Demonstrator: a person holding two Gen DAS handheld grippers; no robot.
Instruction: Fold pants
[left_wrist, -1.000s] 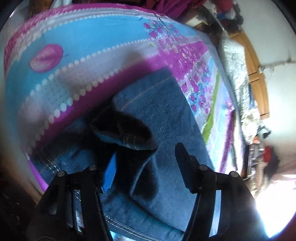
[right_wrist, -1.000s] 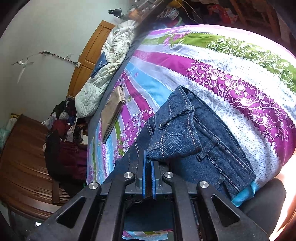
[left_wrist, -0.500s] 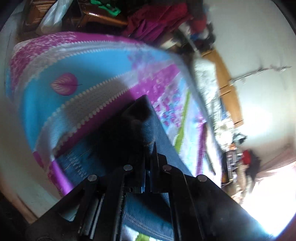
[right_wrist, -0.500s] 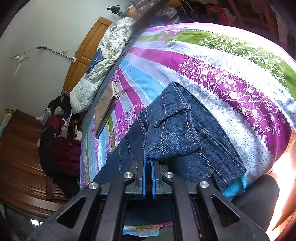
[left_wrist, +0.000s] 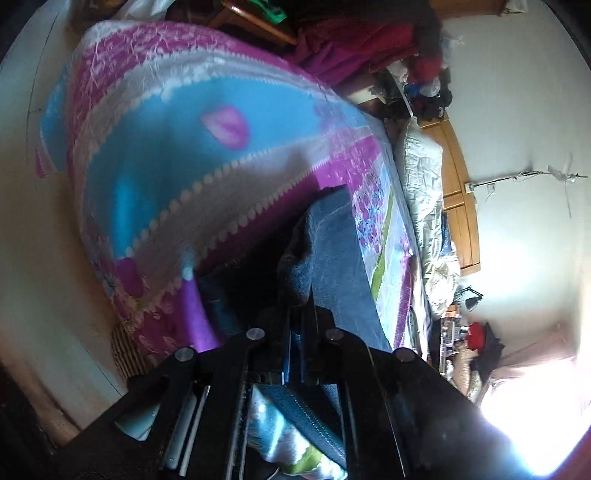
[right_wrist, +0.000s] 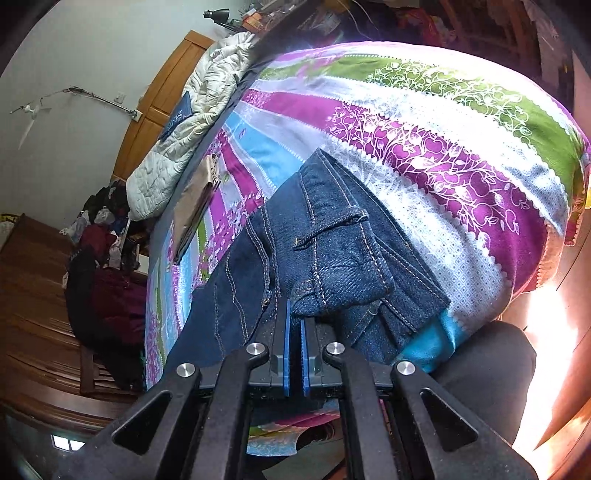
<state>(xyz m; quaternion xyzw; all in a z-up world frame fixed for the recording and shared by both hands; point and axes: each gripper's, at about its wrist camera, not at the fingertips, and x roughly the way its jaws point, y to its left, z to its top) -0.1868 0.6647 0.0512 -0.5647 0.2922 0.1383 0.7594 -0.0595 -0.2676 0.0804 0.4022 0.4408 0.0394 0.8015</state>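
Dark blue jeans (right_wrist: 332, 243) lie on a bed with a striped purple, blue, white and green sheet (right_wrist: 443, 155). My right gripper (right_wrist: 294, 314) is shut on a bunched fold at the waistband, belt loop and pocket stitching showing just above the fingers. In the left wrist view the jeans (left_wrist: 332, 258) rise off the sheet (left_wrist: 155, 155) in a lifted ridge. My left gripper (left_wrist: 295, 306) is shut on that ridge of denim, and the cloth below it is in deep shadow.
A white quilt (right_wrist: 192, 129) and a folded tan garment (right_wrist: 195, 206) lie further along the bed, by a wooden headboard (right_wrist: 162, 92). Piled clothes and dark wooden furniture (right_wrist: 37, 295) stand beside the bed. A person's dark trouser leg (right_wrist: 487, 373) is close at lower right.
My left gripper went from open over the denim to shut on a fold, then lifted it away from the sheet. My right gripper stayed shut on the waistband and rose slightly.
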